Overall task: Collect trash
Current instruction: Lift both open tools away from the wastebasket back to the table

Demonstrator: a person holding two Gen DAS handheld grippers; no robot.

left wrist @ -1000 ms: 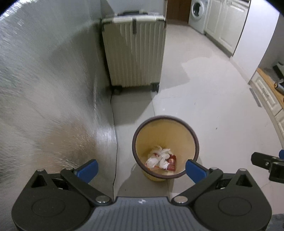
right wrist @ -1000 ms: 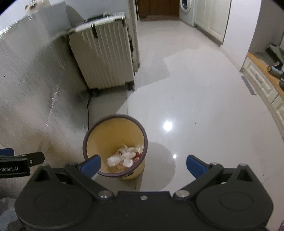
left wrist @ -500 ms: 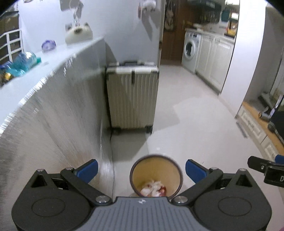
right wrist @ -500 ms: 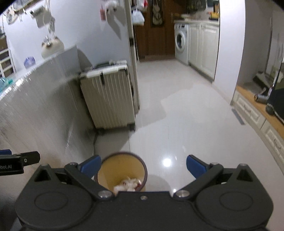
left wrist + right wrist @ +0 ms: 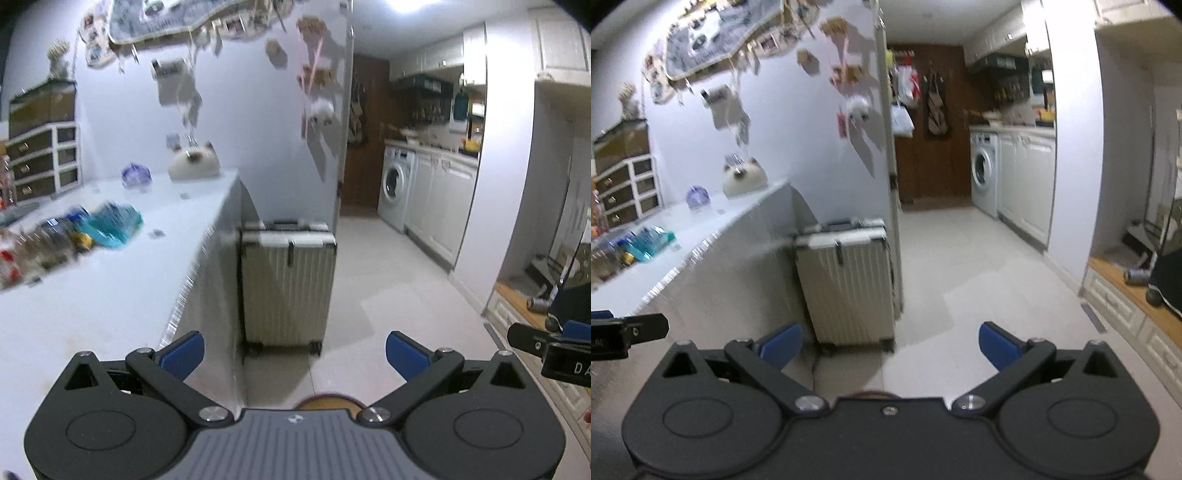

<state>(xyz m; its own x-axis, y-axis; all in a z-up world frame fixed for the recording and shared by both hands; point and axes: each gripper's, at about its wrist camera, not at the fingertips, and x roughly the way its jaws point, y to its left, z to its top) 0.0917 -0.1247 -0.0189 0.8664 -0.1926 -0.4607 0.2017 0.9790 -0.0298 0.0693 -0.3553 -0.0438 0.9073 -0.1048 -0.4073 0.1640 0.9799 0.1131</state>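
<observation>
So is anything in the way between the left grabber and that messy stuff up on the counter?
Nothing visible blocks it. The left gripper is open and empty, and the blurred clutter lies on the white counter ahead to its left, with bare countertop between them. The suitcase stands on the floor, off that path.

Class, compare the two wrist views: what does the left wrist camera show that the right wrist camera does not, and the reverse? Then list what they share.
Only the left wrist view shows the yellow inside of the trash bin and the right hand-held gripper's fingers. Only the right wrist view shows white bags hung by the doorway and a left hand-held gripper finger. Both share the ribbed suitcase, the washing machine, the white counter and open blue-padded fingers.
</observation>
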